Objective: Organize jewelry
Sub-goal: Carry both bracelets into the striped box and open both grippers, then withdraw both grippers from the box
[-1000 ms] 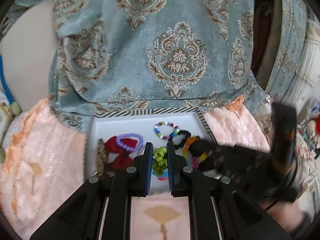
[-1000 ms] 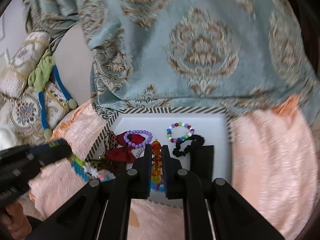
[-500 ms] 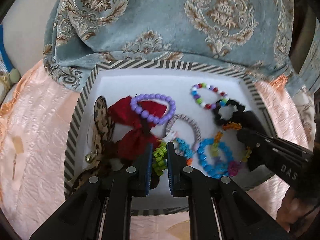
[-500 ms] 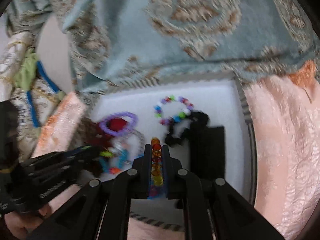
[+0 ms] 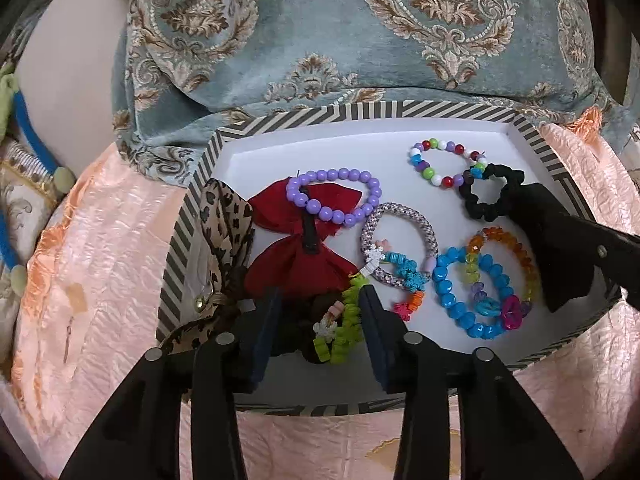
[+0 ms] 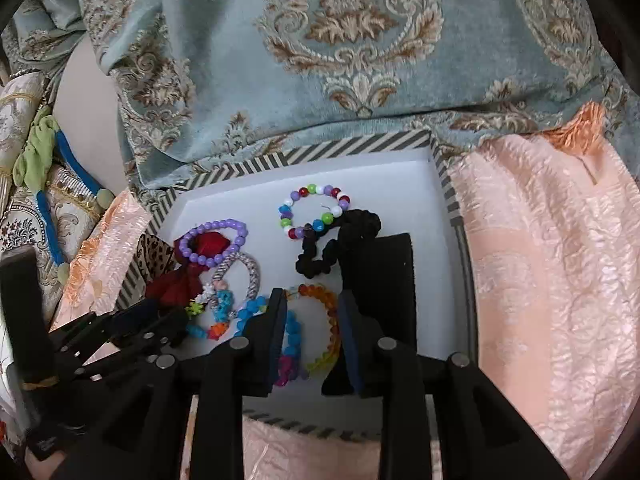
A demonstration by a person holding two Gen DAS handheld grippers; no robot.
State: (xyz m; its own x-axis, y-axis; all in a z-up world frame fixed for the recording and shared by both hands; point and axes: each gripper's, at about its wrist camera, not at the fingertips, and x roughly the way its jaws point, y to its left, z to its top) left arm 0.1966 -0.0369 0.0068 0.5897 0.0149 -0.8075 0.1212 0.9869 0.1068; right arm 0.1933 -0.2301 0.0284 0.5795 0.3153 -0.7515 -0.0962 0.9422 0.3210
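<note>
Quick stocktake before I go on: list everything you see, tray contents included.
Tray: 1, striped rim, white floor, on peach cloth.
Purple bead bracelet: 1, over red bow, tray left.
Leopard bow: 1, left wall.
Multicolour bead bracelet: 1, far right.
Black scrunchie: 1, beside it.
Woven grey band: 1, centre.
Blue bead bracelet: 1, near right.
Orange bead bracelet: 1, between opening right tongs.
Green coil bracelet: 1, between opening left tongs.
Patterned blue fabric: behind tray.
</note>
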